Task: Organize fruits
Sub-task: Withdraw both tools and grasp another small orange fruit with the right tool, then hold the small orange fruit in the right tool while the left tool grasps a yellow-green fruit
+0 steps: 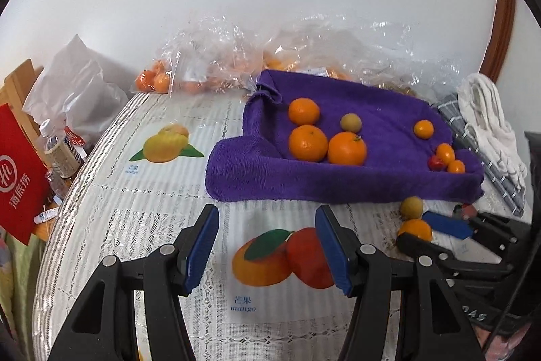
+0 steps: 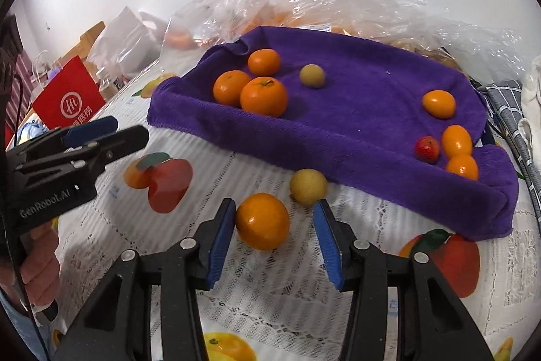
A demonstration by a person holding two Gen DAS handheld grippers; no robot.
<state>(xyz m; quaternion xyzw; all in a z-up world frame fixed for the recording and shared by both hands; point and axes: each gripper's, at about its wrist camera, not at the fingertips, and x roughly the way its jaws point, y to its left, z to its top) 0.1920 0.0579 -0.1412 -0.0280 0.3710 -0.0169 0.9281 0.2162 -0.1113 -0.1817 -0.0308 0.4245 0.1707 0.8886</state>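
Observation:
A purple towel (image 1: 355,185) (image 2: 355,137) lies on the table with three oranges (image 1: 346,148) (image 2: 263,96) grouped at its left, a small yellow-brown fruit (image 1: 350,122) (image 2: 312,75), three small oval kumquats (image 1: 445,154) (image 2: 456,140) and a small red fruit (image 1: 436,163) (image 2: 427,149) at its right. On the tablecloth in front of the towel sit a loose orange (image 2: 262,221) (image 1: 415,228) and a yellow-brown fruit (image 2: 308,186) (image 1: 411,207). My right gripper (image 2: 274,235) (image 1: 436,230) is open, with its jaws on either side of the loose orange. My left gripper (image 1: 267,246) (image 2: 104,131) is open and empty above the tablecloth.
Clear plastic bags with more oranges (image 1: 236,63) (image 2: 338,5) lie behind the towel. A red paper bag (image 1: 17,171) (image 2: 67,104), bottles (image 1: 61,151) and a white bag (image 1: 74,87) stand at the left edge. A white cloth (image 1: 487,117) and grey checked cloth (image 1: 487,164) lie at the right.

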